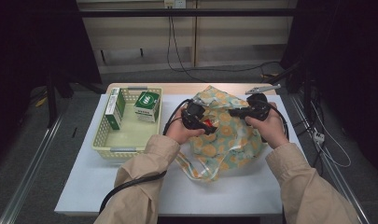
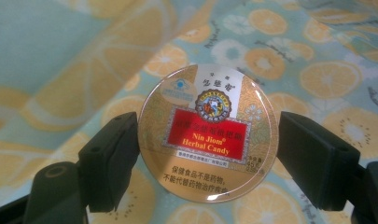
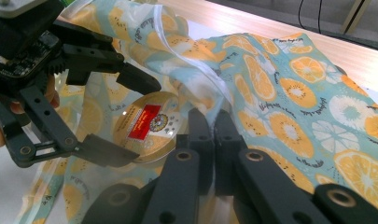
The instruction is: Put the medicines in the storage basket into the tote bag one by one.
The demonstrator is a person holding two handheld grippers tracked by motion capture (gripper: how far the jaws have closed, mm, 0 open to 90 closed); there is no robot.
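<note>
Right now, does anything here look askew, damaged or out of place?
Nothing stands out. The left gripper holds the herbal candy tin over the fruit-print bag, whose edge the right gripper pinches.

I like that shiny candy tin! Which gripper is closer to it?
The left. The left gripper holds the round candy tin between its jaws, over the bag. The right gripper sits just beside the tin, shut on the bag's edge.
</note>
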